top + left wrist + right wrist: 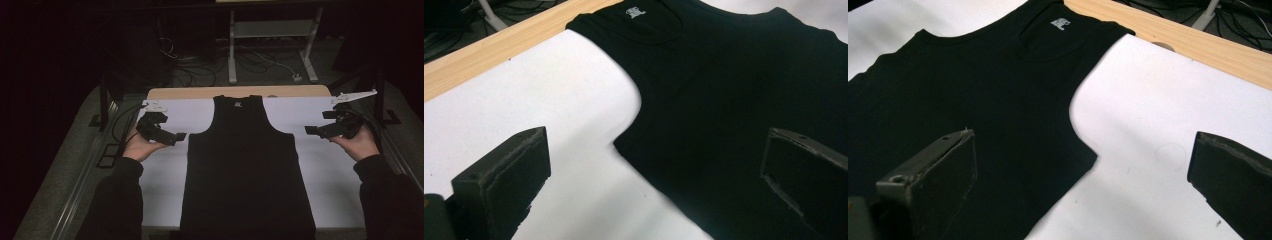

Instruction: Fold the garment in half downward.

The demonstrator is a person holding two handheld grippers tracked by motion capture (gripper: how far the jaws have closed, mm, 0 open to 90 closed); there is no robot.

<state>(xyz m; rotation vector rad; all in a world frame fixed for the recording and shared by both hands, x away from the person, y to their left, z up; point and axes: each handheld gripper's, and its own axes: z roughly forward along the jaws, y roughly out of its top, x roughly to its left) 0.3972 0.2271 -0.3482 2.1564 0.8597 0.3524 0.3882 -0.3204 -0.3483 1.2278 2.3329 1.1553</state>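
A black vest is laid flat for handling, with both grippers held ready at its sides.

In the high view the vest (247,170) is spread along the middle of the white table (330,185), neck away from the person, so each side can be reached; the left gripper (181,136) and right gripper (311,130) are held just beside its armholes, apart from the cloth. In the left gripper view the jaws are spread wide, aimed at the armhole corner (616,145), likely as a pinch point. In the right gripper view the jaws are likewise spread, framing the other armhole corner (1093,155).
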